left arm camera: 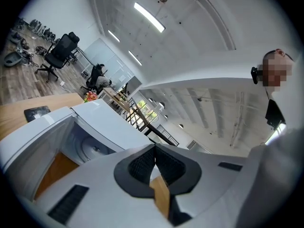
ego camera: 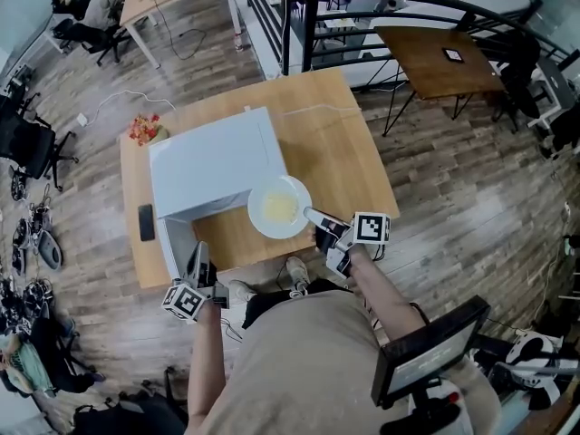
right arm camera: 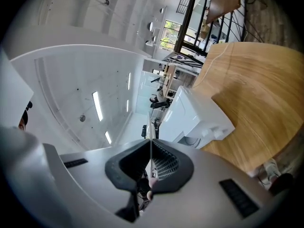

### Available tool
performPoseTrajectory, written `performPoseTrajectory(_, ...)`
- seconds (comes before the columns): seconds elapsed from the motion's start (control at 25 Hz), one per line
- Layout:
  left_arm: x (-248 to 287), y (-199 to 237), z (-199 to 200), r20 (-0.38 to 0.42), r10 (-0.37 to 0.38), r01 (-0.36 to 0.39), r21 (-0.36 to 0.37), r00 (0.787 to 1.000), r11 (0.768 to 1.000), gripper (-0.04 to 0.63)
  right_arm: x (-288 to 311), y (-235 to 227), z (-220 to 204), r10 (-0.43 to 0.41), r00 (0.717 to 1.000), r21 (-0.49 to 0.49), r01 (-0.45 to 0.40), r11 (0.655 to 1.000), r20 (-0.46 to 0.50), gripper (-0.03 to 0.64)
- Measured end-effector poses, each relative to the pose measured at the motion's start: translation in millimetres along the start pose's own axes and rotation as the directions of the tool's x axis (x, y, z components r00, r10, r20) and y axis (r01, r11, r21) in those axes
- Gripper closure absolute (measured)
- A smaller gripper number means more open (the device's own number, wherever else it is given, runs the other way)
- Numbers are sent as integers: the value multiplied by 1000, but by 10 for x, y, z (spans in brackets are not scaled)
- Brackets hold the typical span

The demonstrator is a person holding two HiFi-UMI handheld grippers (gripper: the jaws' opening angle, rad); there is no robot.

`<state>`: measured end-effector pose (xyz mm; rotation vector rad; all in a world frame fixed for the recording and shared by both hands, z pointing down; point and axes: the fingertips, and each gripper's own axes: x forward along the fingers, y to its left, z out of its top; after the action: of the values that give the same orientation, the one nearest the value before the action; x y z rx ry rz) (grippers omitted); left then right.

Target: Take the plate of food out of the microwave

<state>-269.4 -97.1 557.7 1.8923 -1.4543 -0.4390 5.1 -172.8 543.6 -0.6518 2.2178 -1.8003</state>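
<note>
Head view, from above. The white microwave (ego camera: pixel 213 166) stands on the left half of the wooden table (ego camera: pixel 349 157), its door (ego camera: pixel 178 247) swung open toward the person. The plate (ego camera: pixel 259 196) of pale yellow food (ego camera: pixel 279 208) is outside the oven, at its front right corner. The right hand-held gripper (ego camera: pixel 311 214) pinches its near rim, which shows edge-on between the pads. The left hand-held gripper (ego camera: pixel 198 254) is beside the door's free edge, its jaws pressed together on nothing. Bare tabletop lies right of the oven up to the table's right and far edges. A dark flat device (ego camera: pixel 146 222) lies at the left edge. The cube on each gripper bears black-and-white square markers.
</note>
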Motion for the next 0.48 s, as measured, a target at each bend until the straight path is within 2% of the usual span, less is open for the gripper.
performPoseTrajectory(0.2, 24, 20, -187, -6, 11, -11, -5, 1000, 1000, 591, -11, -298, -126, -88, 994, -24, 87, 996, -63, 600)
performPoseTrajectory(0.48, -5, 106, -438, -34, 61, -61, 0, 998, 998, 591, 154, -587, -368, -109, 981, -60, 101, 993, -162, 600)
